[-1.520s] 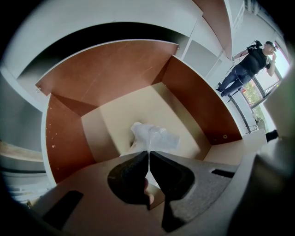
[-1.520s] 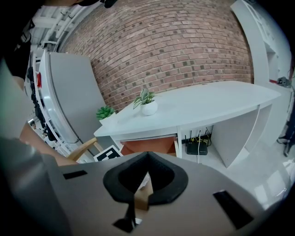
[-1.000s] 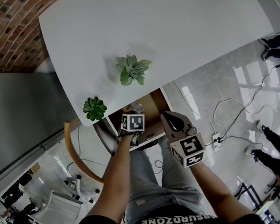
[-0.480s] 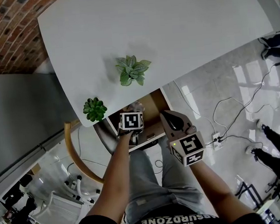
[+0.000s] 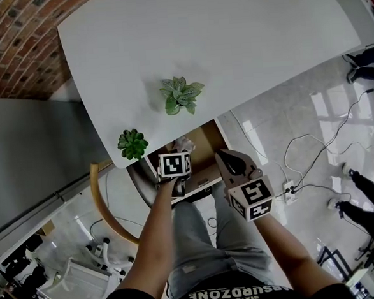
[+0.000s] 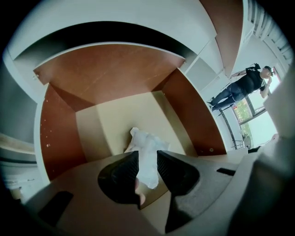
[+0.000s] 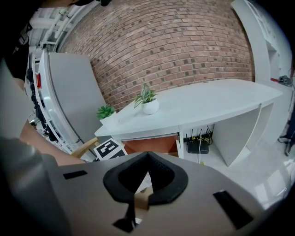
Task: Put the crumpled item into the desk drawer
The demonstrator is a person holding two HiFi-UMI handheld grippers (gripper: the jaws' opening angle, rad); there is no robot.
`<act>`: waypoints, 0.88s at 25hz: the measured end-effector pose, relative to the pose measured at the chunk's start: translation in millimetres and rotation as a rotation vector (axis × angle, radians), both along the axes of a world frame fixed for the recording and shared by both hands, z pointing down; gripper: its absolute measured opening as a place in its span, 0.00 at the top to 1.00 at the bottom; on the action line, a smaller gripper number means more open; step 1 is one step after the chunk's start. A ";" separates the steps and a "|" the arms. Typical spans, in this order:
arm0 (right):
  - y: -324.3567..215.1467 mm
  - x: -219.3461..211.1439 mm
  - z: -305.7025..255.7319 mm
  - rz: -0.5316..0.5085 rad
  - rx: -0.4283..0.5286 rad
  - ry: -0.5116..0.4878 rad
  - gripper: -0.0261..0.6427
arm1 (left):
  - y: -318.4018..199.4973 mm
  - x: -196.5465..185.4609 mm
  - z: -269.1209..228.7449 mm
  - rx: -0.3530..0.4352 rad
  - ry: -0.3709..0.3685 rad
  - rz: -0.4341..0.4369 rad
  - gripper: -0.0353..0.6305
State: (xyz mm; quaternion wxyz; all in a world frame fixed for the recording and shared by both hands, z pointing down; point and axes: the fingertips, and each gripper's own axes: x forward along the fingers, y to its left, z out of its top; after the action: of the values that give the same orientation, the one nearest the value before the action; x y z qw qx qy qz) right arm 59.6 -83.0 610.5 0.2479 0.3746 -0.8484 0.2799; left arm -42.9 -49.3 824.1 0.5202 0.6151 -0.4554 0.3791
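Desk drawer (image 6: 57, 133), open: brown walls, beige floor. Crumpled white item (image 6: 144, 142) lying on floor, near side. Left gripper (image 6: 147, 156) above it, jaws just opened and apart, not pressing the item.

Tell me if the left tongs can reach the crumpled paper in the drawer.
Probably yes: the drawer is open, and the left tongs, their jaws just opened, hang right over the crumpled paper, not gripping it, nothing in the way.

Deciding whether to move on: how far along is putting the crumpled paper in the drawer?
Done: the crumpled paper lies on the floor of the open drawer. In hand: the left gripper has just been opening its jaws, which stand clear of the paper; the right gripper is shut and empty. Left: lift the left gripper out, and perhaps close the drawer.
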 end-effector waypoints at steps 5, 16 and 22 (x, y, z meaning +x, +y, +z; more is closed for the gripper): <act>3.8 -0.1 -5.9 0.005 0.009 0.001 0.96 | 1.7 4.4 -24.7 0.050 0.044 0.004 0.79; 22.3 0.7 -23.2 0.009 0.018 -0.004 0.96 | 6.8 -9.5 -85.9 0.202 0.050 -0.065 0.79; 30.9 -1.3 -39.4 0.009 0.030 -0.010 0.96 | 10.7 -13.2 -122.1 0.269 0.053 -0.084 0.80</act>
State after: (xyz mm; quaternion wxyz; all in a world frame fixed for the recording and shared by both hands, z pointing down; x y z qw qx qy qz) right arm 58.3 -52.1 571.0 0.2369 0.3807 -0.8520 0.2701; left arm -56.0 -38.6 702.0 0.4604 0.6693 -0.5137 0.2760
